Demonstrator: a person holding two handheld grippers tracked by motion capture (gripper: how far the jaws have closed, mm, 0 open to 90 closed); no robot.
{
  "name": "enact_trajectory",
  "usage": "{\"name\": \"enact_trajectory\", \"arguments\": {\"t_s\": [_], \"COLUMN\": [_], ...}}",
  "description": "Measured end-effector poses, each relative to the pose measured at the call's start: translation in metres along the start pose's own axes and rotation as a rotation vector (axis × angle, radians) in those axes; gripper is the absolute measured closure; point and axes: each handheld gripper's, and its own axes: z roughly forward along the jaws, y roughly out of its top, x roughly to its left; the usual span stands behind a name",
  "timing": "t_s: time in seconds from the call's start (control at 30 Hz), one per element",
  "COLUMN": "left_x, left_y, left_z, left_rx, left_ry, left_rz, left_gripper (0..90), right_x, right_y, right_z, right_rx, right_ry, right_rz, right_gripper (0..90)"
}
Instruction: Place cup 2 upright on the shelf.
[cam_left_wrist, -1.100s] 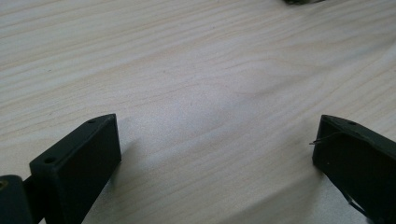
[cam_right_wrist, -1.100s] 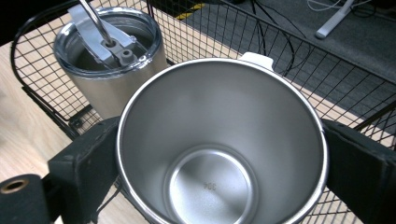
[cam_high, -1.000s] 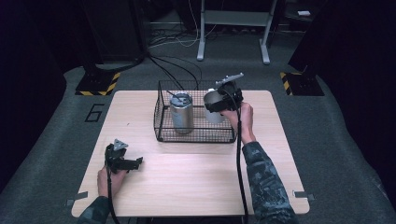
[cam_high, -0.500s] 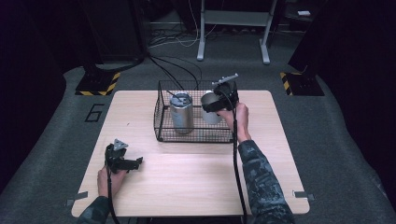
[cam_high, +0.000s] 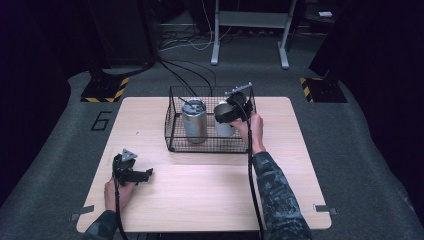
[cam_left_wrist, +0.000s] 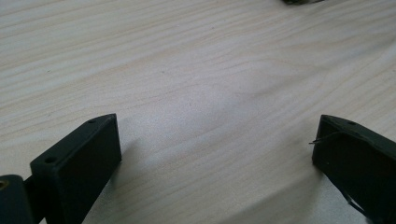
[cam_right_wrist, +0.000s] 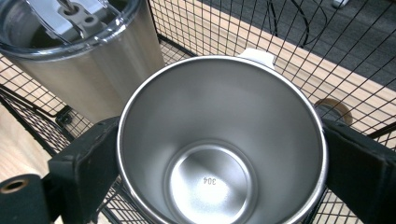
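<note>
Inside the wire basket (cam_high: 172, 125), right tongs (cam_right_wrist: 219, 154) clamp the steel cup (cam_right_wrist: 219, 140); left tongs (cam_left_wrist: 215, 154) gape apart.

Steel cup (cam_right_wrist: 219, 154): lower rim cut off at bottom edge of right gripper view; outer wall hidden behind jaws. Lidded tumbler (cam_right_wrist: 79, 51): top cropped at upper left. Dark item (cam_left_wrist: 301, 2): clipped at top edge, unidentifiable.

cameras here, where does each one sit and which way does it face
High view: above the person's side, facing forward and down on the table; forearms, both tools.
Left gripper view: on the left tool, facing bare tabletop; open jaws.
Right gripper view: on the right tool, facing down into the steel cup; jaws on its sides.
Shared: cup, lidded tumbler, wire basket.
</note>
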Motion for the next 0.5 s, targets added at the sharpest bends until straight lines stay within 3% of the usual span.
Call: {"name": "enact_trajectory", "arguments": {"t_s": [0.3,0.5], "left_x": [0.0,0.0], "left_y": [0.0,0.0], "left_z": [0.0,0.0], "left_rx": [0.0,0.0], "left_ry": [0.0,-0.001], "left_rz": [-0.001,0.0], "left_gripper": [0.9,1.0], "right_x": [0.0,0.002], "right_y": [-0.008,-0.016], "right_z": [0.013,0.024], "right_rx": [0.032,0.061], "right_ry": [0.006,0.003], "right_rz": [0.016,0.0], "right_gripper": [5.8,5.7]}}
